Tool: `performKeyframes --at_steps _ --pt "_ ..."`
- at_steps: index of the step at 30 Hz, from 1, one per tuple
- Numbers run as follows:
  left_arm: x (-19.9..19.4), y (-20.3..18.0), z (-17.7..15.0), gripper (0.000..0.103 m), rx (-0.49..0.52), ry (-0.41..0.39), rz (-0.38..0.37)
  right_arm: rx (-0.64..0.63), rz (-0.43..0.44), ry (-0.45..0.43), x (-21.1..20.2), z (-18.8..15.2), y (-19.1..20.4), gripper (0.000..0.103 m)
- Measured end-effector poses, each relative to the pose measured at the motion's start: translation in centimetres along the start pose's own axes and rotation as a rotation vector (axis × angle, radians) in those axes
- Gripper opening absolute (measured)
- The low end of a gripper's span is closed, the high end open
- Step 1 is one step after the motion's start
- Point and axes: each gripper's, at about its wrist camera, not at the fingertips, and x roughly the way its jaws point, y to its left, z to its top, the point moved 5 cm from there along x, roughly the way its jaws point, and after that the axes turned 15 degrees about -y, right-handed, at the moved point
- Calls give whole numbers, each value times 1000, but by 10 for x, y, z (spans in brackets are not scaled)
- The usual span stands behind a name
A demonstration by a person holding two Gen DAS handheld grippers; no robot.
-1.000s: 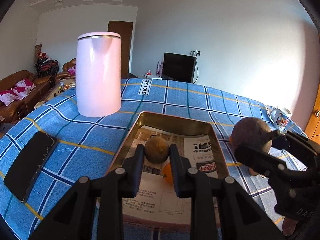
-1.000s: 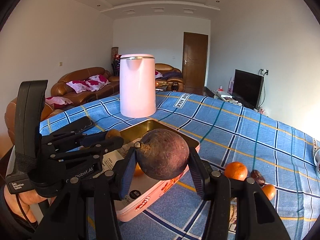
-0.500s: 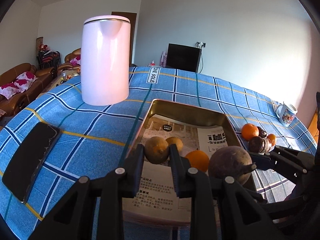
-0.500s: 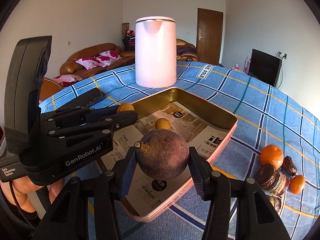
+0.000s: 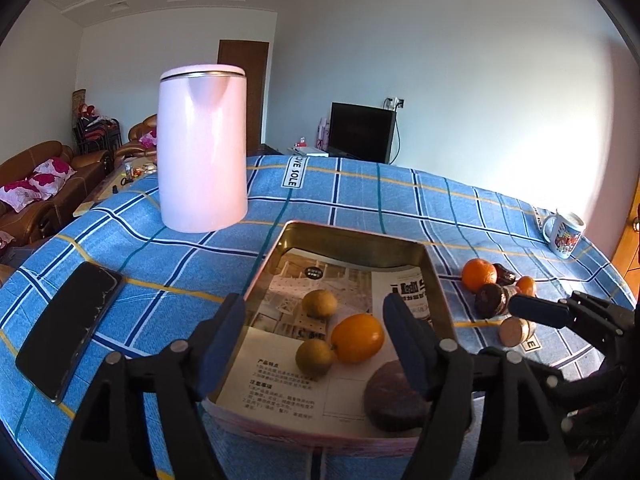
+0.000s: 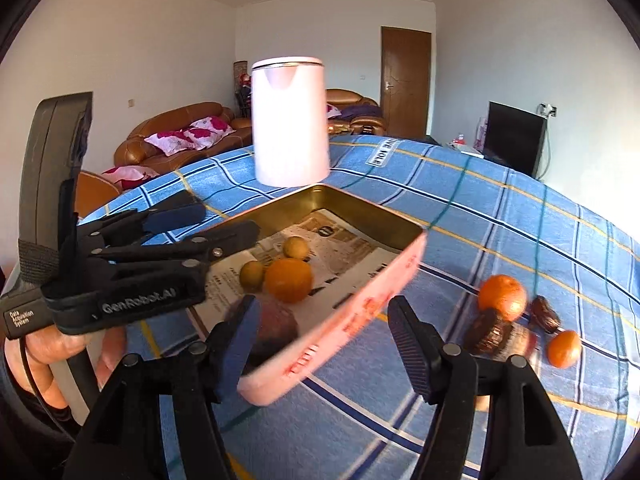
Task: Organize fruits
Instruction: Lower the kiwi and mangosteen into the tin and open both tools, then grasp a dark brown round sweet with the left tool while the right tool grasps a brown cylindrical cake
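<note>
On the checked tabletop point(image 5: 360, 200), a phone point(image 5: 64, 328) lies leftmost. The left hand-held gripper point(image 5: 314, 340) is opening, empty, over the tin point(image 5: 348, 240) holding two brownish fruits, an orange point(image 5: 356, 338) and a dark purple fruit point(image 5: 394, 396) (just inside the near rim). The right hand-held gripper point(image 6: 320, 344) is opening, its pads off that fruit.

Kettle point(image 5: 202, 148) blocks beyond the tray point(image 5: 352, 242); cloth point(image 6: 500, 216) rightward seems free.

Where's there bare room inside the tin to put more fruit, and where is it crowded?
Inside the tin, the far half is bare newspaper, between the back wall and the farthest small yellow-brown fruit. The near-left paper is free too. The near-right is crowded: orange, second yellow-brown fruit, dark purple fruit.
</note>
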Motion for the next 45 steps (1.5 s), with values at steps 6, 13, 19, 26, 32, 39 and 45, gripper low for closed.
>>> performKeyframes --at_steps 6,13,19,26,32,39,45 --pt "2 -34 -2 76 20 11 -67 52 -206 37 -30 -17 -70 67" --pt "5 -65 -6 76 70 28 -107 123 -212 100 -18 -29 -87 67" --pt "6 -80 -1 76 95 27 -132 136 -185 193 -1 -40 -86 41" --pt "16 -115 -2 76 148 45 -171 177 -212 125 -26 -34 -107 32" --pt "37 -150 -11 76 184 109 -202 195 -330 59 -52 -26 -150 32" --pt "63 -171 -25 74 237 176 -174 233 -356 11 -65 -32 -170 32" --pt "78 -177 -34 58 263 227 -150 240 -337 -10 -69 -30 -169 32"
